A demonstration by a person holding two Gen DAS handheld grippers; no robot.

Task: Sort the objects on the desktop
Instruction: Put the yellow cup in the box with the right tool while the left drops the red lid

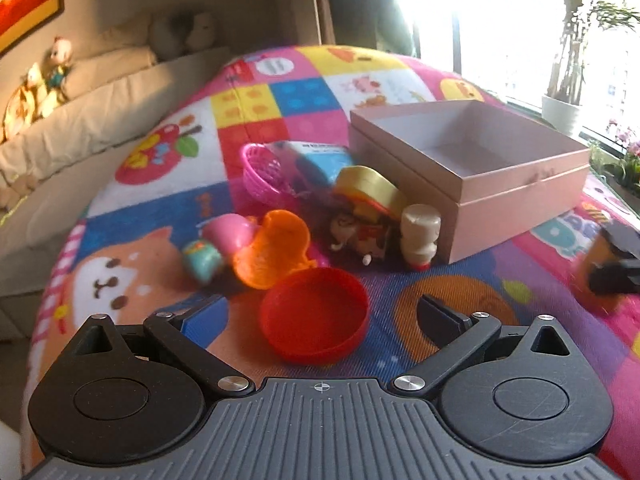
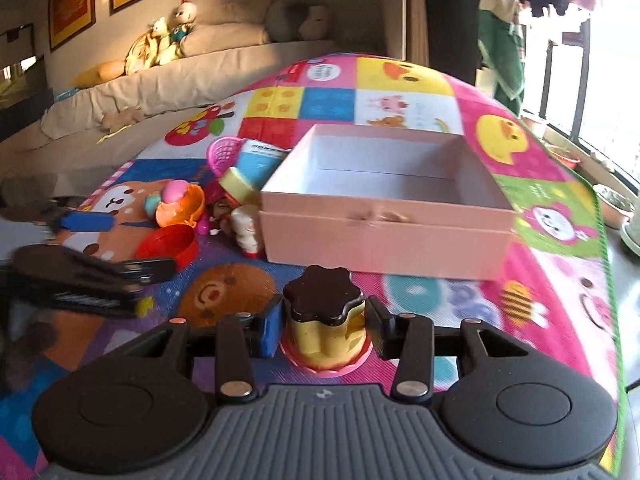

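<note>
My right gripper (image 2: 325, 326) is shut on a toy pudding (image 2: 324, 320) with a brown top, a yellow body and a pink base, held just in front of the empty pink box (image 2: 384, 216). My left gripper (image 1: 320, 312) is open, its fingers on either side of a red bowl (image 1: 316, 316) that lies on the play mat. Behind the bowl is a pile of toys: an orange duck-shaped mould (image 1: 272, 252), a pink egg (image 1: 228, 232), a teal egg (image 1: 202, 260), a small doll (image 1: 360, 236) and a white bottle figure (image 1: 420, 236).
A pink basket (image 1: 264, 176), a blue-and-white packet (image 1: 320, 156) and a yellow lid (image 1: 372, 188) lie against the box's left side. The colourful mat (image 1: 160, 200) covers the table. A beige sofa (image 1: 100, 112) is beyond on the left, plant pots (image 1: 564, 112) by the window on the right.
</note>
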